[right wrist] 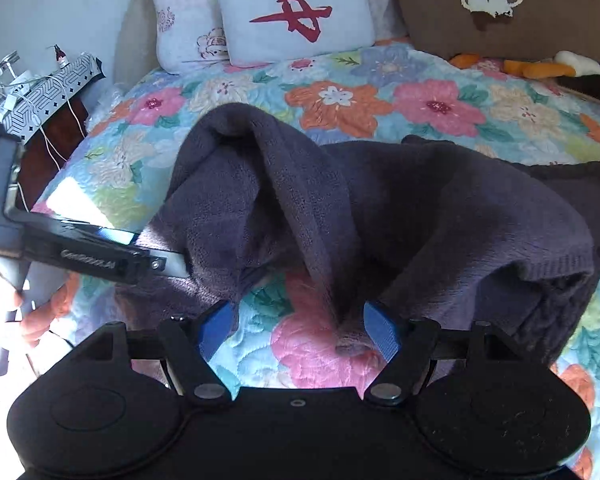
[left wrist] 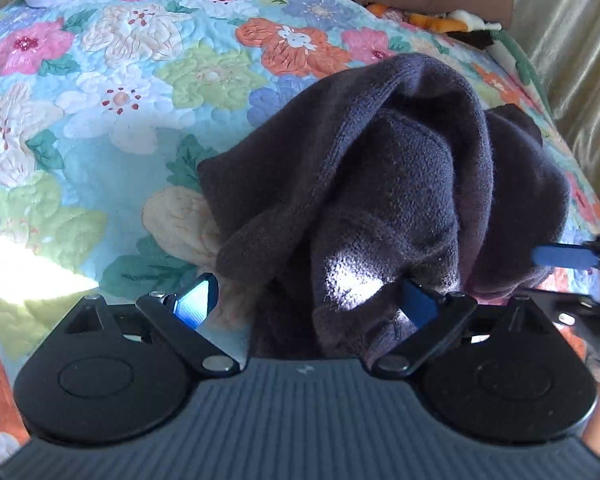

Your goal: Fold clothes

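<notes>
Heaped in a dark purple mound on the flowered quilt (left wrist: 112,128) of the bed: a fleecy garment (left wrist: 380,176), folds rising into a peak, kind of clothing impossible to tell from the bunching. Near edge of that garment hidden under the left gripper (left wrist: 306,308) in the left wrist view; jaws spread wide there, cloth lying between the blue pads (left wrist: 196,304) but not pinched, right pad partly buried behind a sunlit fold. Washed out by a patch of glare at the lower left of the quilt.

From the right wrist view, right gripper (right wrist: 300,328) also parted, jaws wide, bare quilt showing between them; a hanging fold of the garment (right wrist: 380,208) dropping just beside the right pad, contact there too dim to judge. Far end of the garment trailing off toward the right frame edge, cut off. Left gripper (right wrist: 100,256) entering from the left, its tip lost against the cloth, so no telling its jaws from this side.

At the head of the bed: white pillow with a red mark (right wrist: 296,16), brown cushion (right wrist: 500,8) clipped by the frame, orange and white plush shapes (right wrist: 540,66) hard to identify. Blurred clutter and cables on a patterned stand (right wrist: 48,92) at far left.
</notes>
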Motion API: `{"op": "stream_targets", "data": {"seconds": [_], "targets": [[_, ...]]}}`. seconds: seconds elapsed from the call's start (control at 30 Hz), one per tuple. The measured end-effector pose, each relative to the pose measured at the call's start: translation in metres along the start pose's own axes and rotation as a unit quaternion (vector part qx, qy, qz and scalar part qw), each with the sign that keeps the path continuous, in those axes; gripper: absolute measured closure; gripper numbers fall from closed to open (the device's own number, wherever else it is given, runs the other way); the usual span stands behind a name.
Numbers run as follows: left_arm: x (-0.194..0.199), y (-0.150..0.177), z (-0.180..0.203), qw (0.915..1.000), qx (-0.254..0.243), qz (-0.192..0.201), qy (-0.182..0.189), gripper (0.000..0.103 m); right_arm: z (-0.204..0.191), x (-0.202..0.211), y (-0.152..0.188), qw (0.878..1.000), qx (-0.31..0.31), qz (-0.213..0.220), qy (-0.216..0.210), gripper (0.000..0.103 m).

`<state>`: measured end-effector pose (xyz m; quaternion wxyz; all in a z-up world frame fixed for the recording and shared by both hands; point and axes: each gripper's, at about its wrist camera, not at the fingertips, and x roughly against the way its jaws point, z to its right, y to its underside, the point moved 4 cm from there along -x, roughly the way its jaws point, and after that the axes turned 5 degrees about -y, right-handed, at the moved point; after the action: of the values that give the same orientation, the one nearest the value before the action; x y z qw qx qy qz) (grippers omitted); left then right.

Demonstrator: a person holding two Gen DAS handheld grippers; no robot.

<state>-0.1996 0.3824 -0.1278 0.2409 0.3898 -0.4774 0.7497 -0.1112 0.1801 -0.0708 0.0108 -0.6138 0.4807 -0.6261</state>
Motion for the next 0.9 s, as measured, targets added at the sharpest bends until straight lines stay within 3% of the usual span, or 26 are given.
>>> {"op": "stream_targets", "data": {"seconds": [0.33,0.37,0.4,0.43,0.5,0.63,0.67,0.7,0.9], "targets": [[-0.019,0.005,0.001,0.9988,0.047,-0.008,0.009,0.006,-0.001,-0.057,0.002,1.0,-0.024,0.004,0.01,0.026],[-0.021,0.005,0.002,0.9986,0.049,-0.012,0.012,0.018,-0.001,-0.06,0.002,1.0,-0.019,0.007,0.011,0.028],[-0.022,0.006,0.004,0.9987,0.046,-0.016,0.017,0.042,-0.003,-0.063,0.002,1.0,-0.012,0.006,0.015,0.041],[-0.022,0.006,0.007,0.999,0.038,-0.017,0.014,0.046,-0.004,-0.065,0.002,1.0,-0.004,0.005,0.022,0.065],[-0.019,0.008,0.015,0.9999,0.008,-0.001,-0.015,0.053,-0.004,-0.068,0.002,0.999,0.009,0.003,0.044,0.092],[-0.005,0.006,0.028,0.9956,-0.047,0.046,-0.066,0.06,0.001,-0.053,-0.002,0.997,0.001,0.039,0.061,0.095],[-0.001,0.005,0.031,0.9933,-0.06,0.059,-0.078,0.066,0.003,-0.047,-0.004,0.996,0.002,0.05,0.073,0.095],[0.004,0.004,0.033,0.991,-0.07,0.073,-0.088,0.078,0.005,-0.042,-0.006,0.995,0.004,0.059,0.085,0.095],[0.018,-0.006,0.017,0.9868,-0.044,0.094,-0.124,0.078,0.026,-0.012,-0.017,0.991,-0.023,0.087,0.102,0.096]]}}
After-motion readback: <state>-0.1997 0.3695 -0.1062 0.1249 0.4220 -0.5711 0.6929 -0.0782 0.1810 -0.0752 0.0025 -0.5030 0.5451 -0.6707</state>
